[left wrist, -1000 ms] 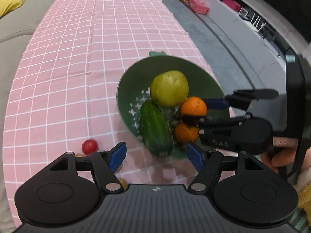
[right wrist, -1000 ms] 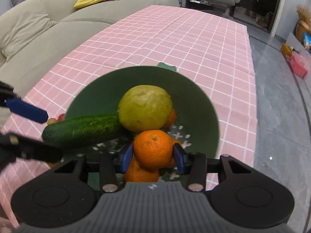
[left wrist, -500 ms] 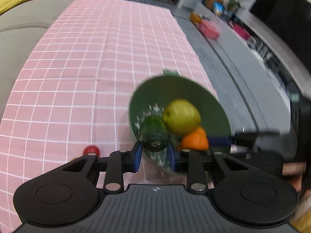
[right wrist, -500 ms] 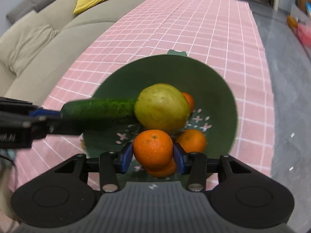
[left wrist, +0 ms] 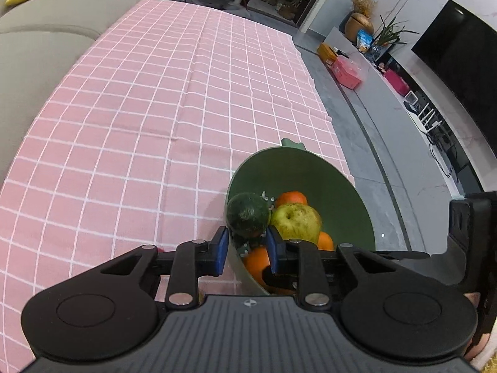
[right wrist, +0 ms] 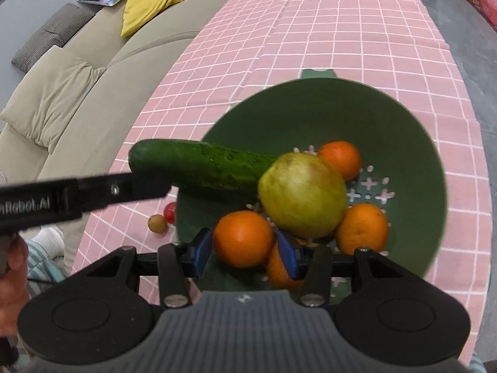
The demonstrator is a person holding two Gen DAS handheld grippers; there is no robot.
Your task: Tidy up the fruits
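Left wrist view first: the left gripper is clamped on the near end of the cucumber, blue pads either side of it, and the cucumber pokes out over the near rim of the green bowl. Inside the bowl, just beyond the cucumber, sits the apple, with oranges tucked around it. The bowl sits on the pink checked cloth on the worktop, close to its right edge.

Now the right wrist view: the right gripper has its pads either side of an orange at the near side of the bowl. Its jaws have just been opening a little; whether the pads still press the fruit I can't tell. The apple sits mid-bowl, touching that orange. The cucumber juts left over the rim, the left gripper clamped on its outer end. Outside the bowl, left of it, a tomato and a small pale fruit lie on the cloth.
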